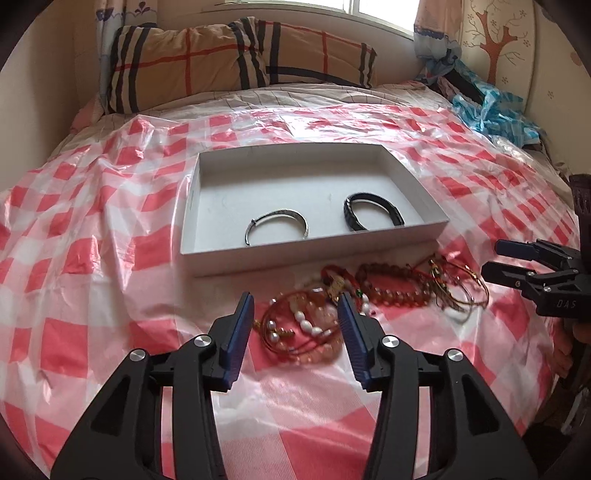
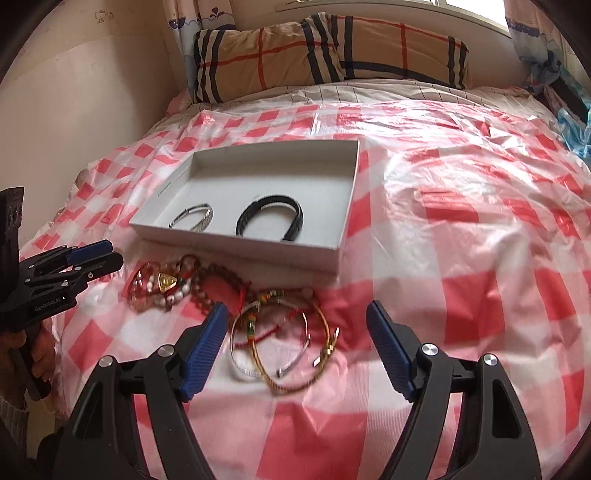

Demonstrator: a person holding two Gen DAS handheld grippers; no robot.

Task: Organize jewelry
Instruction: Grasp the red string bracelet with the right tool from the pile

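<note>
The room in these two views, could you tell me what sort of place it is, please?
Most likely a home bedroom: a plaid pillow lies at the head of a bed under a window with curtains, and a red-checked plastic sheet covers the bedding as a work surface.

left tool [image 1: 295,314]: tilted downward, blue pads apart, nothing pressed between them | right tool [image 2: 295,325]: tilted downward, pads spread wider, nothing gripped | the two tools side by side, apart | a hand [image 2: 40,354] grips the left tool's handle
</note>
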